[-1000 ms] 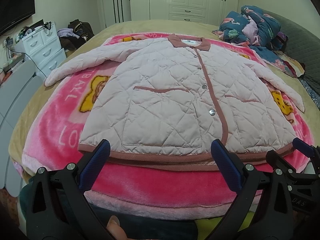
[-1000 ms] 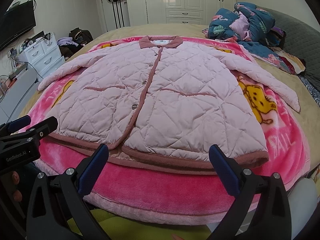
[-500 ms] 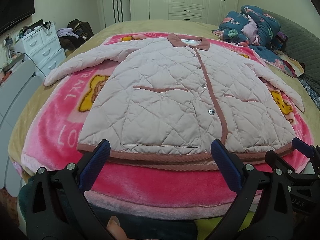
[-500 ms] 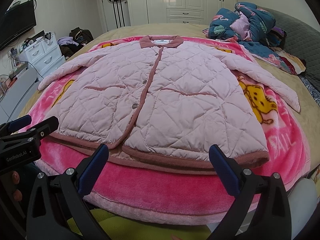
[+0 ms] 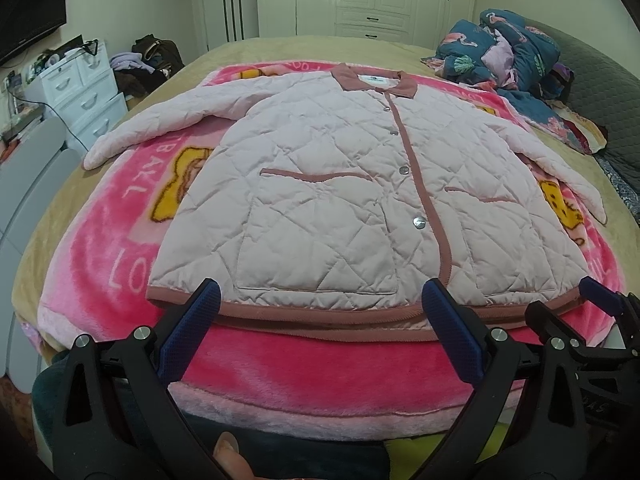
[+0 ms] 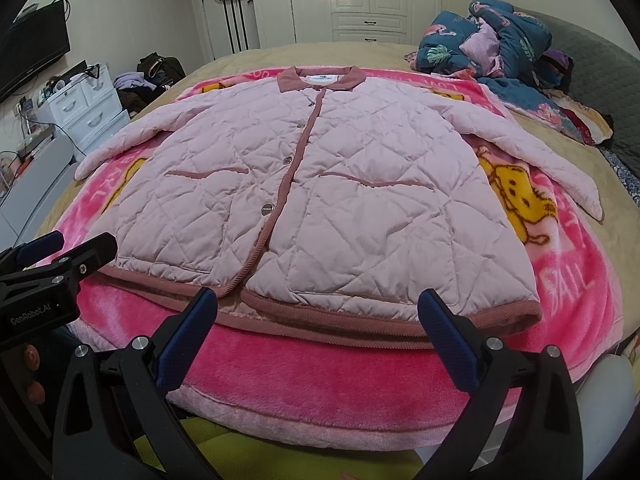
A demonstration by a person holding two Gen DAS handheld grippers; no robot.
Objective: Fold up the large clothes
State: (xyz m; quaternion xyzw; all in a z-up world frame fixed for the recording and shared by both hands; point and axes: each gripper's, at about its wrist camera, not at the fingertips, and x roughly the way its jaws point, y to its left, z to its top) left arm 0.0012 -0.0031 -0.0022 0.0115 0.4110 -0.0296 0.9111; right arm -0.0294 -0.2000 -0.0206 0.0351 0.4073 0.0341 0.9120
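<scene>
Both tools, left tool (image 5: 320, 300) and right tool (image 6: 318, 300), gape wide, empty, above jacket (image 5: 340, 200) hem.

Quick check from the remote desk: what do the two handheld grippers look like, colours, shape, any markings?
Both are alike. The left gripper has two black, triangular plastic fingers with cut-out slots, silver bolts at the joints, and dark blue textured pads. The right gripper matches. In the right wrist view, the left unit's black body reads "GenRobot.AI" in white. No cables or sleeves show.
</scene>
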